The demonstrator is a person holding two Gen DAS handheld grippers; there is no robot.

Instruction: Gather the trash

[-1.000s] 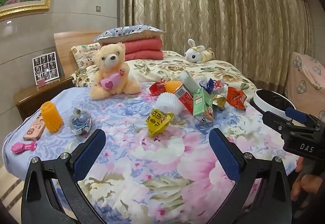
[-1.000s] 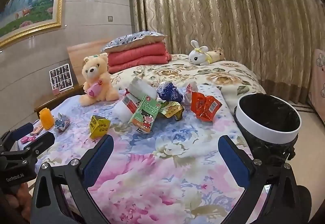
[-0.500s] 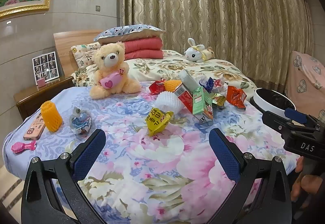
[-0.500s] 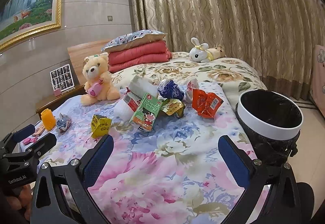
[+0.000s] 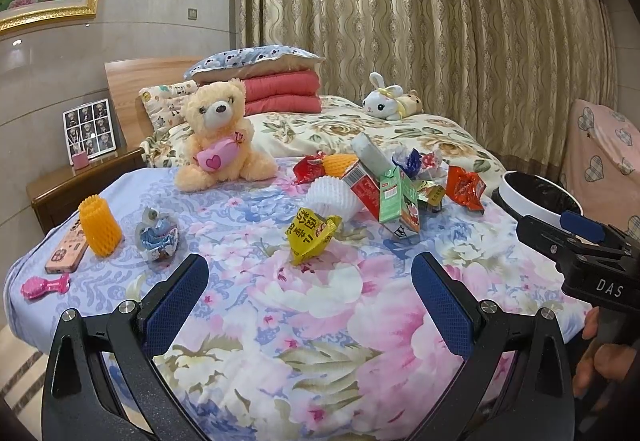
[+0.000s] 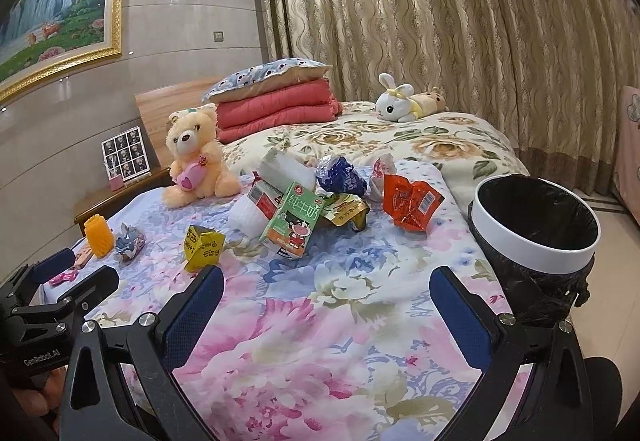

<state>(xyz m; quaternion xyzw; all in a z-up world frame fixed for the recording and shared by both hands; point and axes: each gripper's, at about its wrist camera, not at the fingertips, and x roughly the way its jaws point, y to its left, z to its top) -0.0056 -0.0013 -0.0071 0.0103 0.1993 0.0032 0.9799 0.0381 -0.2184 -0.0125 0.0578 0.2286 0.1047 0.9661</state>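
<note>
Your left gripper [image 5: 306,289] hovers low over the bed's [image 5: 320,321] near edge, fingers spread and empty, bare floral quilt ahead of it. A crumpled yellow wrapper [image 5: 310,233] lies just beyond; cartons and wrappers [image 6: 304,201] pile mid-bed. Your right gripper [image 6: 326,305] is likewise spread wide, the bin [image 6: 536,237] beside the bed's right edge.

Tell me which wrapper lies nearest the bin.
The crumpled red-orange foil wrapper, at the pile's bin side; the yellow wrapper and blue wrapper sit farther from the black-lined white bin.
</note>
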